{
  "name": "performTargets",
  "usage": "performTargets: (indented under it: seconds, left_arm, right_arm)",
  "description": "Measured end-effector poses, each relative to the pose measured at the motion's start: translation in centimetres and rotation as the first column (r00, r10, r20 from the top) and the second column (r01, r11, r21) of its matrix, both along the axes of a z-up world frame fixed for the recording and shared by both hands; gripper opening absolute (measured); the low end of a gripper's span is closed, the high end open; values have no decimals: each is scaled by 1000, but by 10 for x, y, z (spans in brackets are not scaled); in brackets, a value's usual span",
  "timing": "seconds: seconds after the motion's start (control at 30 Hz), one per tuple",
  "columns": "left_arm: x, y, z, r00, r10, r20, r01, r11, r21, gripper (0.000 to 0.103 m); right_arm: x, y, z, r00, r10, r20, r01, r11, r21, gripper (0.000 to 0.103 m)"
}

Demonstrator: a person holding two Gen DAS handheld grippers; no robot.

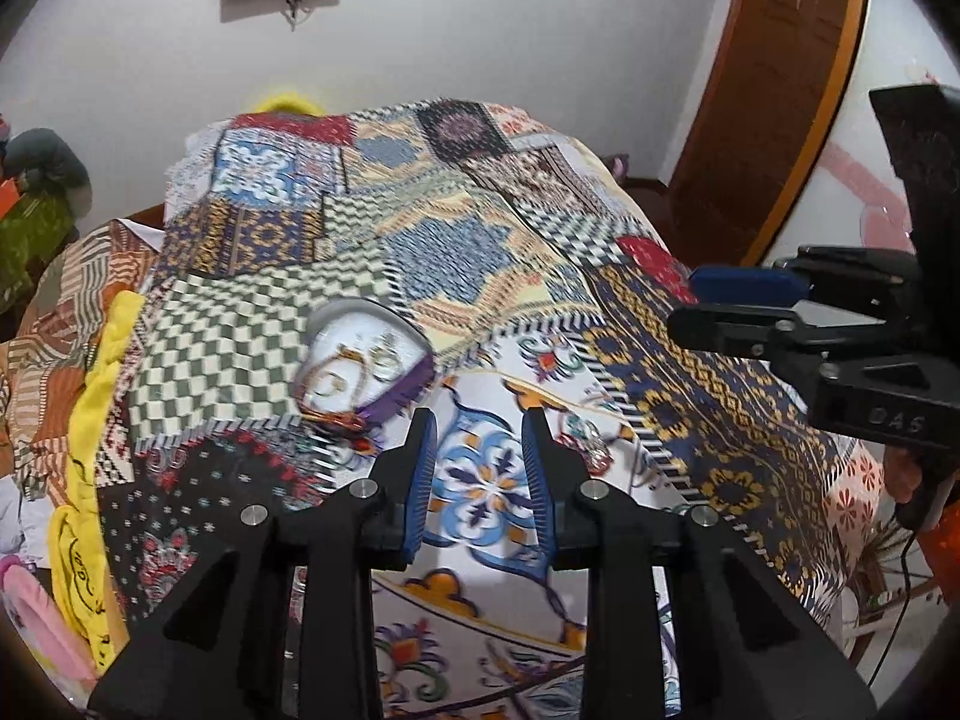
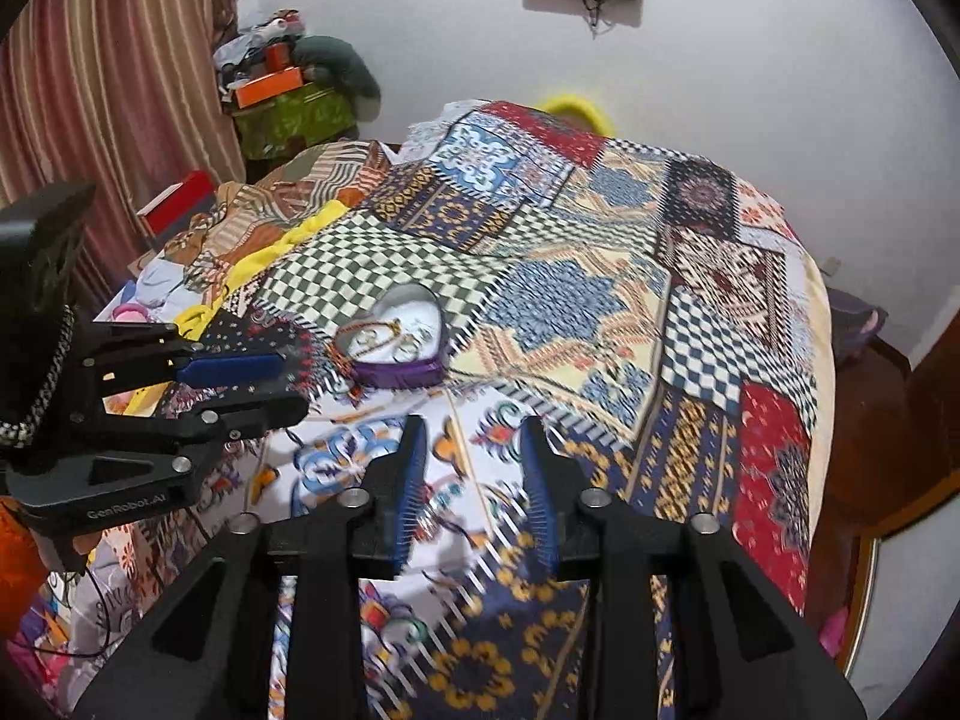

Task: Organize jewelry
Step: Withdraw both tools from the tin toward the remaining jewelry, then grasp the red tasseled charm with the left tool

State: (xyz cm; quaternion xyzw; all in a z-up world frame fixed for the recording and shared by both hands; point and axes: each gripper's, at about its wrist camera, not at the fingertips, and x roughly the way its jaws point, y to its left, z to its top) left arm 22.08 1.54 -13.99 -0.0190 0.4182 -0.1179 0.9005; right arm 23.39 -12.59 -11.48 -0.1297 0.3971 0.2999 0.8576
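A heart-shaped jewelry box [image 1: 366, 360] [image 2: 393, 342] with purple sides and a white lining lies open on the patchwork bedspread [image 1: 480, 240] [image 2: 570, 300]. Inside it are gold bangles and rings, and a reddish beaded piece [image 1: 348, 420] hangs at its near edge. My left gripper [image 1: 477, 429] [image 2: 240, 384] is open, nearer than the box and to its right, with only cloth between its blue pads. My right gripper [image 2: 474, 432] [image 1: 738, 306] is also open and holds nothing, hovering on the near side of the box.
A yellow cloth [image 1: 96, 396] [image 2: 288, 252] lies crumpled along the bed's left side. Boxes and bags [image 2: 282, 96] are stacked in the far left corner by a striped curtain [image 2: 108, 90]. A wooden door [image 1: 774, 96] stands past the bed's right edge.
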Motion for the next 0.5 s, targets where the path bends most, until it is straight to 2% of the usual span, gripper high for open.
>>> performTargets:
  seconds: [0.07, 0.33, 0.5]
  left_arm:
    - [0, -6, -6, 1000, -11, -16, 11, 1000, -2, 28]
    - [-1, -18, -41, 995, -23, -102, 26, 999, 21, 28]
    - [-4, -16, -52, 993, -20, -118, 24, 999, 32, 28]
  right_arm:
    - [-1, -7, -5, 1000, -9, -13, 9, 1000, 8, 40]
    - [-9, -7, -43, 996, 17, -88, -18, 1000, -10, 40]
    - [-7, 2, -68, 990, 29, -136, -33, 999, -32, 40]
